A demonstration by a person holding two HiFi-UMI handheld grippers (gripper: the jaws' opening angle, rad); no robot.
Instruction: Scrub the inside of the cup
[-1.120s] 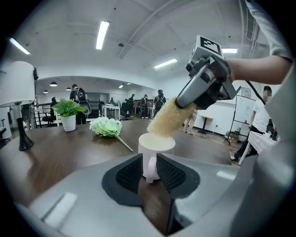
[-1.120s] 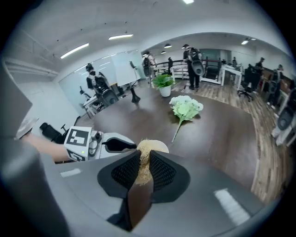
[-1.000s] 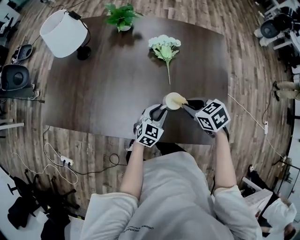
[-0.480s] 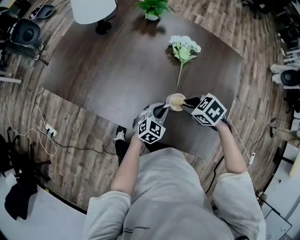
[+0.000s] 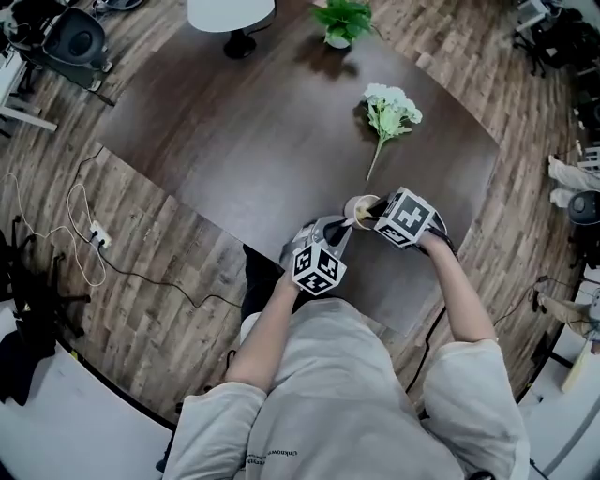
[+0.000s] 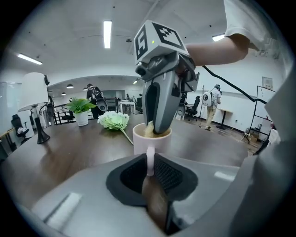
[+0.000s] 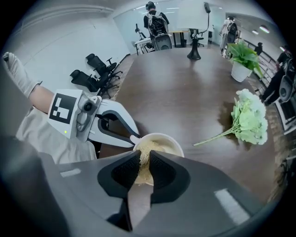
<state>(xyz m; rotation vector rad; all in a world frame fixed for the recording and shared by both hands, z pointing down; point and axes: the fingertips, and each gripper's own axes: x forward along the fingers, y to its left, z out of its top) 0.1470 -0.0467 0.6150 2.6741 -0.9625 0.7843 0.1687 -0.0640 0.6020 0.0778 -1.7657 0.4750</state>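
A white cup (image 5: 358, 207) stands on the dark table near its front edge. My left gripper (image 6: 149, 159) is shut on the cup's handle (image 6: 150, 159), with the cup (image 6: 151, 141) just past the jaws. My right gripper (image 7: 141, 163) is shut on a beige scrubbing pad (image 7: 147, 152) and pokes it down into the cup (image 7: 166, 141). In the left gripper view the right gripper (image 6: 162, 106) comes down from above into the cup's mouth. In the head view the left gripper (image 5: 323, 246) sits left of the cup and the right gripper (image 5: 382, 217) right of it.
A bunch of pale flowers (image 5: 389, 111) lies on the table beyond the cup. A potted green plant (image 5: 341, 21) and a white lamp (image 5: 231, 13) stand at the far edge. The table's front edge (image 5: 234, 232) runs close to the cup. Cables (image 5: 84, 239) lie on the floor.
The head view has swung, so the table sits differently in the frame. Both grippers stay at the cup; the right one has pushed closer over its mouth.
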